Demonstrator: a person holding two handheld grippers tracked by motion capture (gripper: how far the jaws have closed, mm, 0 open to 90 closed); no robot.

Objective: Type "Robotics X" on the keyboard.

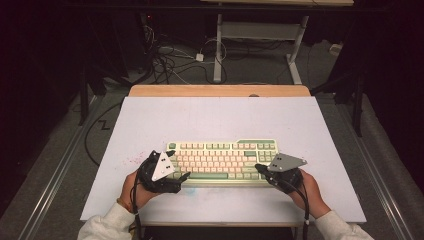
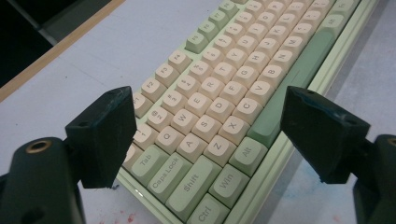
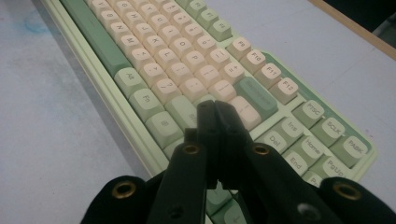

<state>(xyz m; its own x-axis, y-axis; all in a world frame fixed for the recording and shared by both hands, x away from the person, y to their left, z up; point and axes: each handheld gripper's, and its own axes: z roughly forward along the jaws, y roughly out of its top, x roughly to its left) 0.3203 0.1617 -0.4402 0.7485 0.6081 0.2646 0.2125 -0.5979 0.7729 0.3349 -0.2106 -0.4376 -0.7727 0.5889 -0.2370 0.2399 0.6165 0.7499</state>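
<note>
White counter (image 1: 150, 120) | mechanical keyboard (image 1: 222, 161) straddled by released left hand-held gripper (image 1: 178, 164) | right hand-held gripper (image 1: 259, 169) clenched | risk: neighbouring keys may be pressed by blunt tips

White table (image 1: 150, 120), green-and-cream keyboard (image 1: 222, 159) on it

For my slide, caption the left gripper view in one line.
Open left gripper poised over the left end of a green-and-cream keyboard on a white table.
</note>
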